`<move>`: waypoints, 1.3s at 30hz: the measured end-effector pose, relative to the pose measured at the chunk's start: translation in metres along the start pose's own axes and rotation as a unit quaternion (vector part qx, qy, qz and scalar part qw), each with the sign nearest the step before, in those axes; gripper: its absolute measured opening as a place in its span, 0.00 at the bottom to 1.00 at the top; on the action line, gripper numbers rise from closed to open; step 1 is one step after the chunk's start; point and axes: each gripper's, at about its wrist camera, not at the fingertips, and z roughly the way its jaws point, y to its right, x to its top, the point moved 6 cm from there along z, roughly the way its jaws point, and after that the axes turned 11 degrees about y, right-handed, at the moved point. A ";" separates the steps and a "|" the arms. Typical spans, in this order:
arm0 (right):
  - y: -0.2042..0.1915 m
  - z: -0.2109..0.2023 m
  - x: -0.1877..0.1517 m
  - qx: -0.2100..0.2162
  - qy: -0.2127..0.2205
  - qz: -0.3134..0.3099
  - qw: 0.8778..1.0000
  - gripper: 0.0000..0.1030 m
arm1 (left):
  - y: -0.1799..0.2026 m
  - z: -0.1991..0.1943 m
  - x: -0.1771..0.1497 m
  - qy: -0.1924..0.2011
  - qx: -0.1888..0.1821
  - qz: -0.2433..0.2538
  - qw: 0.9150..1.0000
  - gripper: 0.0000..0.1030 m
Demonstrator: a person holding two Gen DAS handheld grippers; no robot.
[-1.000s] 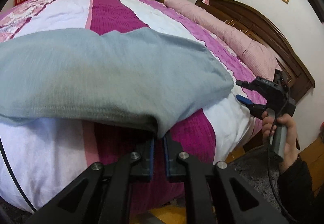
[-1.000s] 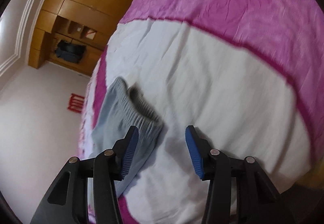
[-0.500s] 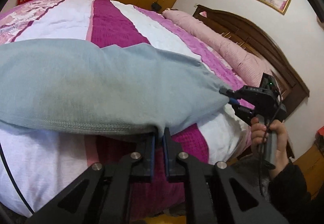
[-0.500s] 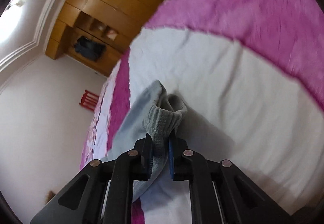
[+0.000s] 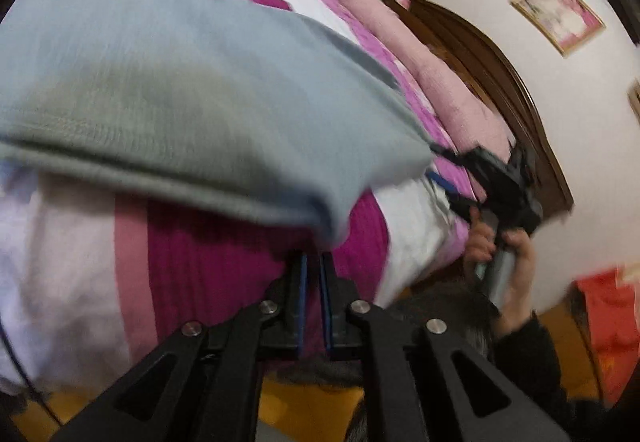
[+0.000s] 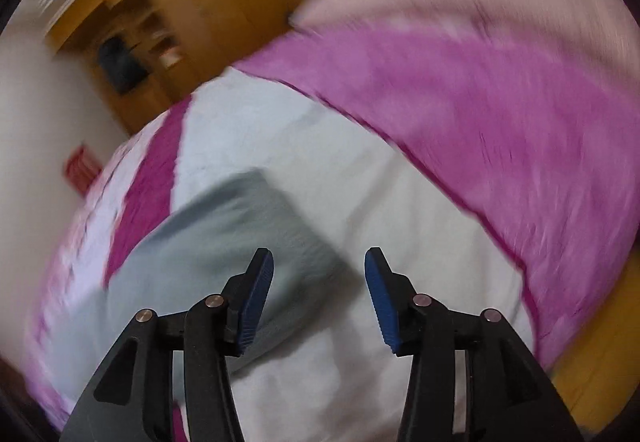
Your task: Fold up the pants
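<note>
Grey pants (image 5: 192,90) spread flat across the bed (image 5: 72,282), over its white and magenta stripes, with one hemmed edge running along the near side of the bed and a corner drooping toward the bed's near edge. Left gripper (image 5: 313,262) clenched, blue pads nearly together, right at that drooping corner of the pants; cloth hangs over the fingertips, and whether a fold is actually pinched between them cannot be told from this blurred view. Right gripper (image 6: 319,274) released and opening, jaws standing apart with nothing between the pads, hovering above the bed just beside another corner of the pants (image 6: 224,242); left finger (image 6: 256,294) over the grey cloth, right finger (image 6: 382,302) over the white stripe of the bed. Same right gripper (image 5: 460,178) seen from the left wrist view at the far right end of the pants, close to the cloth's tip, carried by a hand (image 5: 508,254) in a dark sleeve (image 5: 532,358) beside the bed. Pink bolster (image 5: 420,62) lying along the far side of the bed, against a dark wooden headboard (image 5: 520,102). Framed picture (image 5: 558,16) on the white wall above the headboard. Wooden wardrobe (image 6: 192,2) beyond the far end of the bed. Both views smeared by motion.
</note>
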 end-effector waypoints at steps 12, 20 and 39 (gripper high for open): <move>-0.236 -0.011 -0.163 0.238 -0.206 -0.174 0.933 0.30 | -0.078 -0.140 0.104 0.184 0.173 0.138 0.958 0.22; -0.223 -0.054 -0.170 0.242 -0.196 -0.253 0.916 0.32 | -0.202 -0.193 0.085 0.160 0.330 0.004 0.930 0.03; -0.033 0.171 0.025 0.081 -0.166 -0.090 0.979 0.29 | -0.219 -0.147 0.157 0.158 0.299 0.041 0.940 0.23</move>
